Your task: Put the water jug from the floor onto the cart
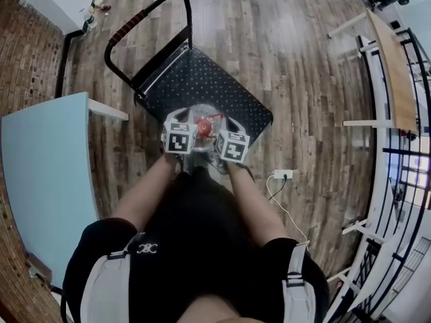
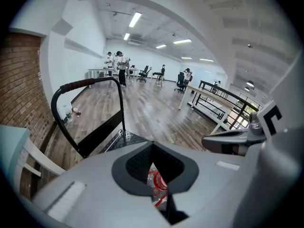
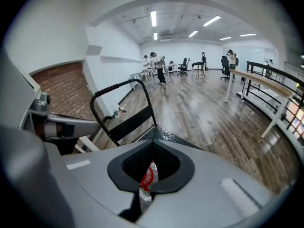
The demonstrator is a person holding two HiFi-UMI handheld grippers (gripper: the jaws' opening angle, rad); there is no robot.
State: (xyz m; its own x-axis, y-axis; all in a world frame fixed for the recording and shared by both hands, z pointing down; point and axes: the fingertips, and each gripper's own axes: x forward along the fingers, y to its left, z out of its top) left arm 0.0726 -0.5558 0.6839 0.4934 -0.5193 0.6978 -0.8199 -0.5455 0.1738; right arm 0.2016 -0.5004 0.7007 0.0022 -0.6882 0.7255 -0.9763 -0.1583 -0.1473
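Observation:
A clear water jug (image 1: 203,123) with a red cap hangs between my two grippers, just above the near edge of the black cart deck (image 1: 202,79). My left gripper (image 1: 184,125) presses its left side and my right gripper (image 1: 225,129) its right side. Both have their jaws together. In the left gripper view the shut left gripper (image 2: 152,146) shows the jug's red and clear top (image 2: 157,186) through its notch. The right gripper (image 3: 153,144) shows the jug (image 3: 146,177) the same way. The cart's handle (image 1: 145,19) stands at the far end.
A light blue table (image 1: 47,173) stands close on the left. A white power strip (image 1: 283,174) with its cable lies on the wood floor to the right. Desks and a black railing (image 1: 397,79) line the right side. People (image 2: 118,63) stand far off.

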